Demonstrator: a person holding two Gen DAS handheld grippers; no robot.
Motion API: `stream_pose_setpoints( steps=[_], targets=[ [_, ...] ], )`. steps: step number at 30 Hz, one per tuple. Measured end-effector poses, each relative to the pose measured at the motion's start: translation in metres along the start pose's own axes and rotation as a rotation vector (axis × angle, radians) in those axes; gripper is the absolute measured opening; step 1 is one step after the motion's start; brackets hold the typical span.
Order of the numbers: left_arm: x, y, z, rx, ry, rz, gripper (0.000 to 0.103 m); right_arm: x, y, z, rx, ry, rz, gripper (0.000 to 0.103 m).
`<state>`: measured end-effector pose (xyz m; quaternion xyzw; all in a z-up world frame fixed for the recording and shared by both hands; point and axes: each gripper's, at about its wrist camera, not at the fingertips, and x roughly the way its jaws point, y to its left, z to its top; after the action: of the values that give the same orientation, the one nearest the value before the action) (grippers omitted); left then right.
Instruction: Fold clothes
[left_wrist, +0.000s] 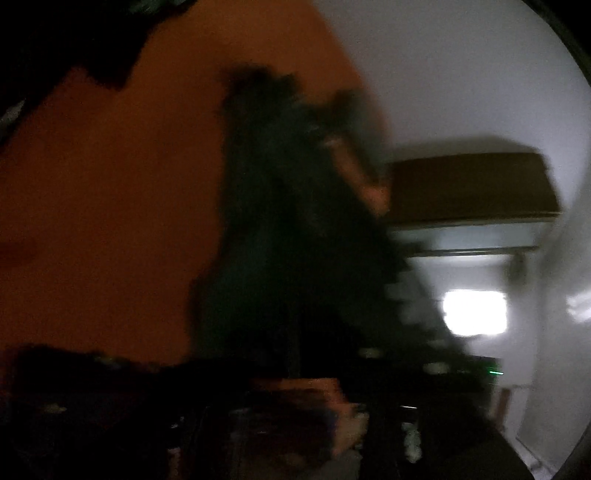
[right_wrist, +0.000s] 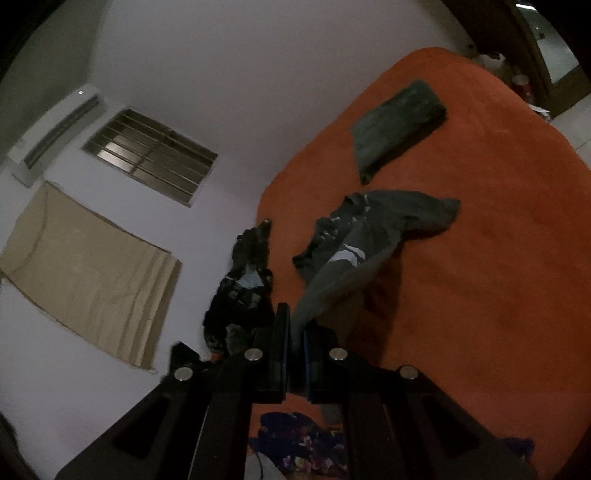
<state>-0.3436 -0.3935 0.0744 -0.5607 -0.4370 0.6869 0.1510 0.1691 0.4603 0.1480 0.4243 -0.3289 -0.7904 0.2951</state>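
Orange bed cover (right_wrist: 480, 258); grey garment with pale stripes (right_wrist: 369, 236); folded dark grey cloth (right_wrist: 399, 122); beige curtain (right_wrist: 85, 273).

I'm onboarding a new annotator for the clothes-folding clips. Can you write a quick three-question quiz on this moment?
1. True or false: the right gripper is shut on the grey garment with pale stripes.
2. Where does the folded dark green cloth lie? A) on the orange bedspread B) on the floor C) in the left gripper
3. What hangs on the wall beside the barred window?

Key: 1 true; 2 A; 3 a white air-conditioning unit.
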Motion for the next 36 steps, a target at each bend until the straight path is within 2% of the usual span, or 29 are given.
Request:
stream_pose_setpoints(
  steps=[1, 4, 5, 12, 17, 23, 25, 29, 34, 36],
  targets=[
    [0.012, 0.012, -0.005, -0.016, 0.02, 0.016, 0.051, 0.0, -0.001, -0.003, 0.001, 0.003, -0.016, 0.005],
    [0.061, 0.046, -0.022, -0.078, 0.145, 0.039, 0.052, 0.004, -0.019, -0.015, 0.02, 0.028, -0.055, 0.005],
    [0.072, 0.052, -0.029, -0.082, 0.161, 0.033, 0.052, 0.005, -0.025, -0.019, 0.026, 0.037, -0.068, 0.005],
    [0.133, 0.068, -0.053, 0.006, 0.199, 0.021, 0.052, 0.019, -0.065, -0.044, 0.088, 0.067, -0.093, 0.005],
    [0.168, 0.074, -0.063, 0.01, 0.251, -0.008, 0.052, 0.017, -0.082, -0.048, 0.118, 0.063, -0.107, 0.005],
    [0.192, 0.075, -0.071, 0.027, 0.242, -0.009, 0.052, -0.004, -0.106, -0.043, 0.211, -0.002, -0.106, 0.006],
    [0.186, 0.081, -0.077, 0.003, 0.24, -0.014, 0.052, -0.008, -0.11, -0.042, 0.225, -0.013, -0.119, 0.006],
    [0.199, 0.069, -0.091, -0.072, 0.288, -0.12, 0.052, -0.012, -0.113, -0.042, 0.244, -0.025, -0.126, 0.005],
    [0.211, 0.056, -0.096, -0.064, 0.256, -0.141, 0.051, -0.011, -0.109, -0.041, 0.245, -0.027, -0.117, 0.006],
    [0.212, 0.062, -0.097, -0.062, 0.25, -0.121, 0.051, -0.01, -0.107, -0.041, 0.24, -0.027, -0.113, 0.006]
  ],
)
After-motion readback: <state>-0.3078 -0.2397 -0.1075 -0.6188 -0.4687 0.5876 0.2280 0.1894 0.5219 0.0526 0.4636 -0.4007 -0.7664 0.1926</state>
